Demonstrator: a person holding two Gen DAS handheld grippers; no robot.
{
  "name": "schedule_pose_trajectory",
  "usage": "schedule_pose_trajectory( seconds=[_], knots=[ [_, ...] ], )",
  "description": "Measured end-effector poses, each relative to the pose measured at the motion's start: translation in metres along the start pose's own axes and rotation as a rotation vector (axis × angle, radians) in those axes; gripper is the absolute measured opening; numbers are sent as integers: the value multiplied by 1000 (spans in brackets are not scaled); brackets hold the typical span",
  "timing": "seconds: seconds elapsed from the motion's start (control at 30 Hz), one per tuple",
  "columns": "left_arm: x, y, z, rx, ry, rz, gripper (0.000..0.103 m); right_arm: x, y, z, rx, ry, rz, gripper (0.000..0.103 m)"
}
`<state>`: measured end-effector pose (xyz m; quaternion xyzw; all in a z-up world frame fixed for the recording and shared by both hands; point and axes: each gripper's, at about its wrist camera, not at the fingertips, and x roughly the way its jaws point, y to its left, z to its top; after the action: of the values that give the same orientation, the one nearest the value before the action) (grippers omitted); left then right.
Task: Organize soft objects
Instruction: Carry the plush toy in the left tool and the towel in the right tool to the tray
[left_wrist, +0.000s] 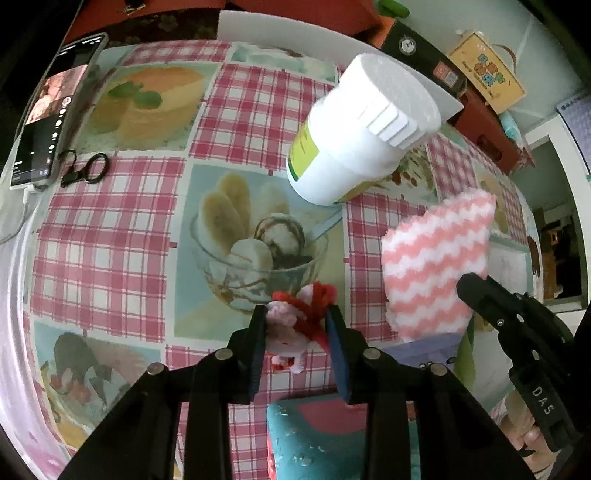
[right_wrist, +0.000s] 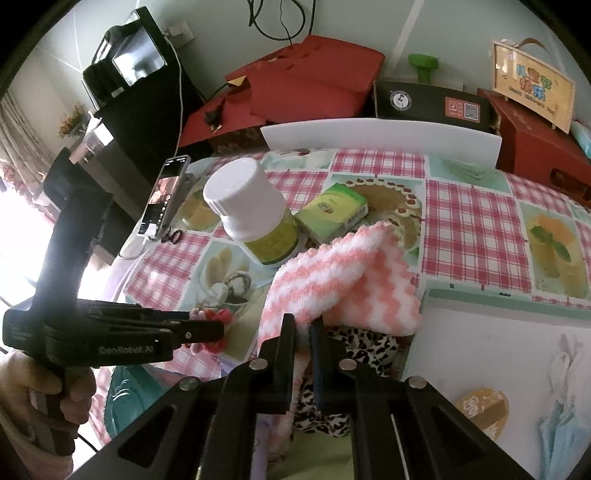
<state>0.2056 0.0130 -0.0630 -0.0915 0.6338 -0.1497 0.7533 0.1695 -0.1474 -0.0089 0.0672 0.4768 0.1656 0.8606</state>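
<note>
In the left wrist view my left gripper (left_wrist: 295, 319) is shut on a small pink plush toy (left_wrist: 286, 328) with red yarn, low over the checked tablecloth (left_wrist: 110, 258). To its right, my right gripper (left_wrist: 467, 288) pinches a fluffy pink-and-white zigzag cloth (left_wrist: 436, 258). The right wrist view shows my right gripper (right_wrist: 303, 330) shut on the lower edge of the zigzag cloth (right_wrist: 332, 280), which drapes over a leopard-print fabric (right_wrist: 364, 345). The left gripper (right_wrist: 221, 326) comes in from the left with the plush toy (right_wrist: 212, 316) between its fingers.
A white jar (left_wrist: 362, 129) with a yellow-green label stands behind the toy. A green box (right_wrist: 332, 210) lies beside it. A phone (left_wrist: 55, 110) leans at the left edge near small black scissors (left_wrist: 86, 170). A teal item (left_wrist: 314, 435) is at the near edge. A hand (right_wrist: 55, 387) holds the left gripper's handle.
</note>
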Motion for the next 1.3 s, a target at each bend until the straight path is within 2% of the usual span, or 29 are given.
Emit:
schedule_pose_trajectory(
  seconds=[0.33,0.43,0.57,0.77,1.13,1.3],
  knots=[
    [-23,20,-7,-37,-64,-9,33,-8,-2,-1,13,-34,29,7],
    [-37,21,-11,-49,-105,-2,33,-18,-3,-1,24,-60,51,7],
    [-62,22,-15,-65,-180,-5,33,-40,-8,0,60,-128,100,6],
    [-90,14,-20,-78,-266,-20,33,-80,-12,5,83,-244,124,6],
    [-142,-17,-23,-41,-412,-30,33,-158,-19,3,101,-438,120,6],
    [-151,-42,-25,7,-434,-53,33,-189,-26,-2,103,-509,85,6]
  ],
)
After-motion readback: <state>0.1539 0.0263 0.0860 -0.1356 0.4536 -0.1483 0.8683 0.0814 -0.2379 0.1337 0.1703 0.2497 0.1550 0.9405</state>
